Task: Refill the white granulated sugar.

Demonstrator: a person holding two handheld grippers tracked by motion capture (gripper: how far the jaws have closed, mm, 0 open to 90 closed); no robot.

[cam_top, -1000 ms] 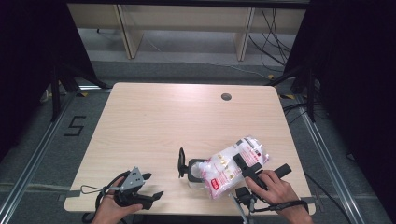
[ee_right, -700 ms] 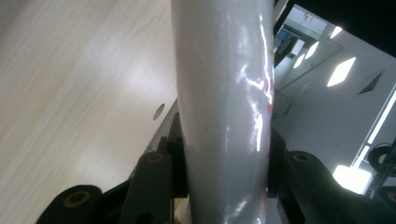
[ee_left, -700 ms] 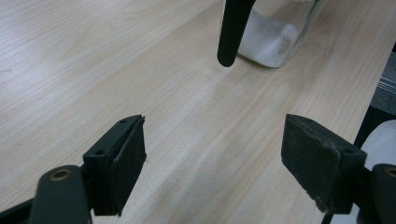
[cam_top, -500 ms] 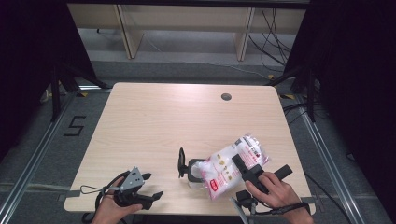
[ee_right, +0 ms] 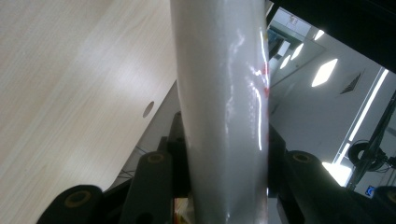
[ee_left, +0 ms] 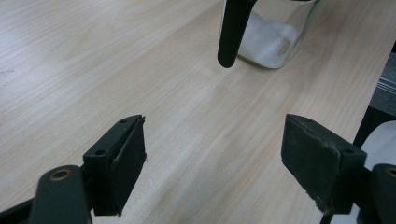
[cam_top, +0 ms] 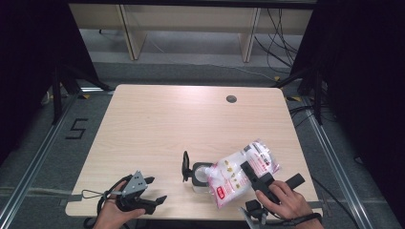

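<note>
While tilted over the jar (cam_top: 199, 174), the bag (cam_top: 241, 171) seemingly overhangs the table (cam_top: 157, 119) edge.

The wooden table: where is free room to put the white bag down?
The far half of the light wooden table is bare, bordered only by the small round grommet hole. The left middle, beyond the left gripper, is free too. Near the glass jar with black scoop and the white plastic bag in the right gripper it is crowded.

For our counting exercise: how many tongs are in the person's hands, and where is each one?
2. The left tongs hover open at the table's near left edge; the right tongs clamp a bag tilted over a jar.
</note>
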